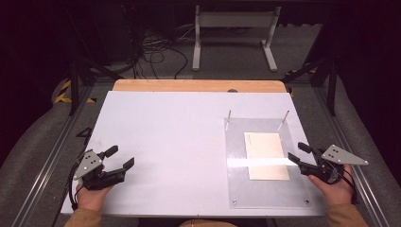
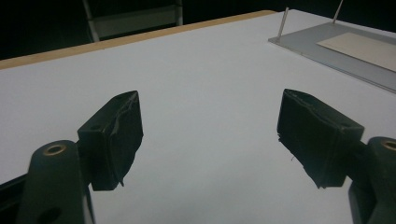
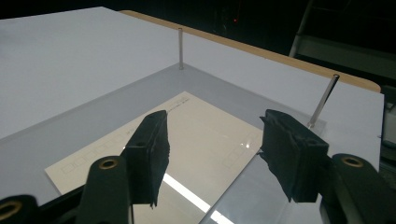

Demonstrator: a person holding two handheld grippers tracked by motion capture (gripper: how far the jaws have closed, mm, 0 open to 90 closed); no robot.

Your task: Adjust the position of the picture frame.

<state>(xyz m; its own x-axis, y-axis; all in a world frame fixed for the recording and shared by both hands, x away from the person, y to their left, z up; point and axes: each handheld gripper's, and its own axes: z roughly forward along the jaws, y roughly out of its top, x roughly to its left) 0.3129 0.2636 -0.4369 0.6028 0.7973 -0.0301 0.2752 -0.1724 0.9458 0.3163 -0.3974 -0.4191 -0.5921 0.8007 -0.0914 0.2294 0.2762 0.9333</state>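
At the near left corner of the white tabletop [image 1: 165, 137], a hand [image 1: 90, 197] holds the left gripper [image 1: 120, 158] low over the bare surface. Its jaws stand wide apart with nothing between them; in the left gripper view the left gripper [image 2: 210, 135] looks across the bare white top toward the far right.

At the near right edge, the other hand [image 1: 336, 191] holds the right gripper [image 1: 298, 153], a grey three-cornered plate [image 1: 343, 155] on top of it. Its jaws are also spread, gripping nothing, and they reach over the right edge of a clear plate [image 1: 236, 179] that lies flat on the right half of the tabletop. In the right gripper view the right gripper [image 3: 212, 142] hovers above a cream card [image 3: 201, 126] lying under or on that plate; which of the two I cannot tell.

The cream card [image 1: 265, 155] sits in the middle of the clear plate, with a bright strip of glare across it.

At the plate's far corners two thin metal pins [image 1: 229, 116] stand upright.

Beyond, a strip of wooden edge [image 1: 198, 85] runs along the far side of the tabletop.
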